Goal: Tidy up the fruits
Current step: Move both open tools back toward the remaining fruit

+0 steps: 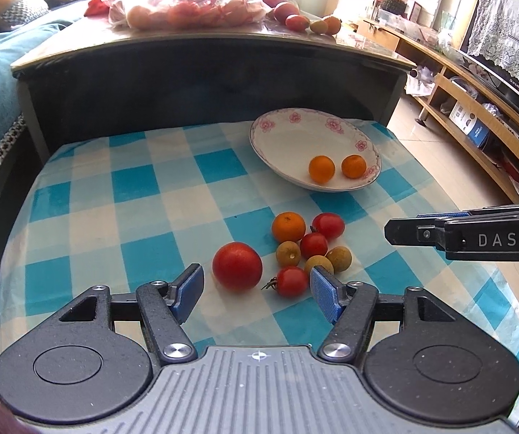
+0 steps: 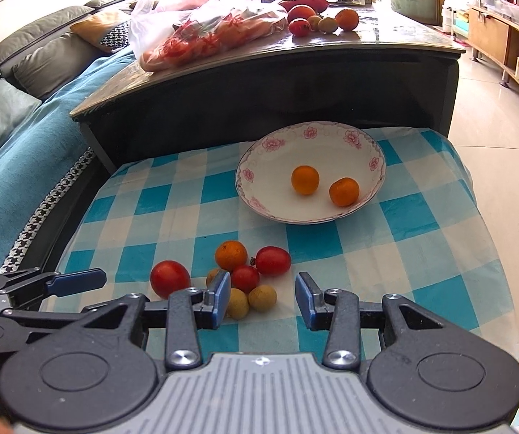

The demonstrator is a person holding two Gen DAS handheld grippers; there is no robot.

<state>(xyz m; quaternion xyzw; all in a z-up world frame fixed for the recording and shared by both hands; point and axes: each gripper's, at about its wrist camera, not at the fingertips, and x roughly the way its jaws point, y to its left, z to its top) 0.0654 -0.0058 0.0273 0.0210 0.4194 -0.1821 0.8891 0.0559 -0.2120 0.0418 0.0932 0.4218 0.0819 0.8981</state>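
On the bench, covered by a blue-and-white checked cloth, a white bowl with pink flowers on its rim stands toward the far right and holds two oranges, lying apart from each other on its floor. Nearer, a cluster of loose fruit lies on the cloth: a large tomato at the left, a third orange at the back, three small tomatoes and three brownish longans packed close together, several touching. The left gripper hangs over the near edge of this cluster with its jaws released and holding nothing; the large tomato and one small stemmed tomato lie on the cloth just ahead of the gap between its blue pads. The right gripper is beside it, to the right, its jaws also released, narrower, and empty; in its own view two longans lie between and just beyond the pads, and the left pad hides part of another. Neither gripper touches any fruit that can be seen. Behind the bench stands a darker, higher table carrying a plastic bag of red and orange produce and a few more loose fruits. A blue sofa with cushions runs along the left.
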